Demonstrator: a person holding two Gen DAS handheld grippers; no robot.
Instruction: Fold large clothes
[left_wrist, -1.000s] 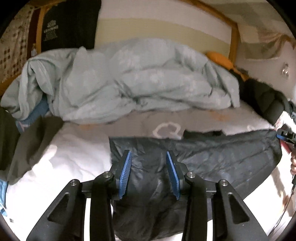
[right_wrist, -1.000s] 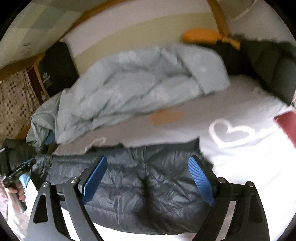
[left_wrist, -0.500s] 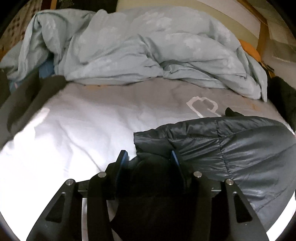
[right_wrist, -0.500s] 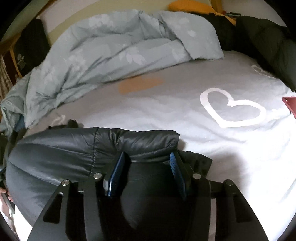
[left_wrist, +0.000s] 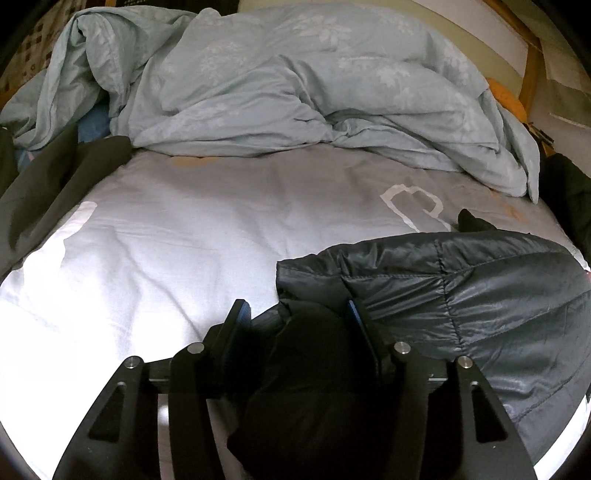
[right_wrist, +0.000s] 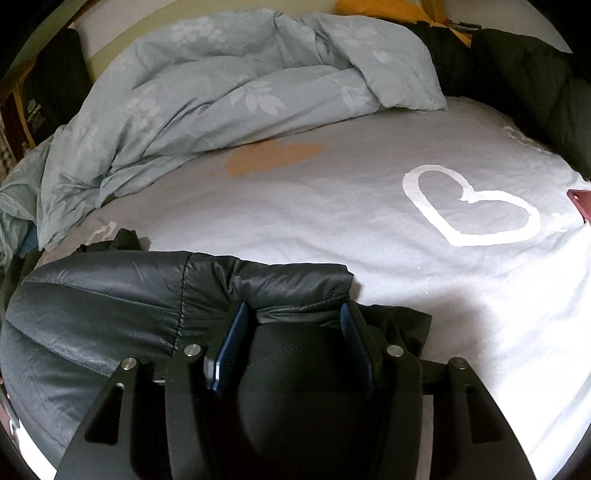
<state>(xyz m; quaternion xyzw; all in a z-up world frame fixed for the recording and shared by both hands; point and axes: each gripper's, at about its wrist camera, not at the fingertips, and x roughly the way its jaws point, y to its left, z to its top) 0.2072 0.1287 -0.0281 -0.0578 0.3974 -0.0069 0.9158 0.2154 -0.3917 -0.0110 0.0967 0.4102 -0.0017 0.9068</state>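
Note:
A dark grey quilted puffer jacket (left_wrist: 461, 291) lies on the bed sheet (left_wrist: 166, 236), its near edge lifted and rolled forward. My left gripper (left_wrist: 295, 317) is shut on the jacket's left near edge; dark fabric bulges between the blue pads. My right gripper (right_wrist: 291, 321) is shut on the jacket (right_wrist: 110, 295) at its right near edge, with cloth bunched between the fingers. The jacket's underside and lower hem are hidden below both grippers.
A crumpled pale blue duvet (left_wrist: 295, 96) fills the back of the bed and shows in the right wrist view (right_wrist: 221, 85). Dark clothes lie at the left (left_wrist: 48, 184) and right (right_wrist: 535, 85) edges. A red object (right_wrist: 581, 201) sits at the right edge.
Both grippers dropped onto the flat jacket, closed on its near edge, then lifted and carried it forward, rolling the jacket over itself. In the last half second little moved.

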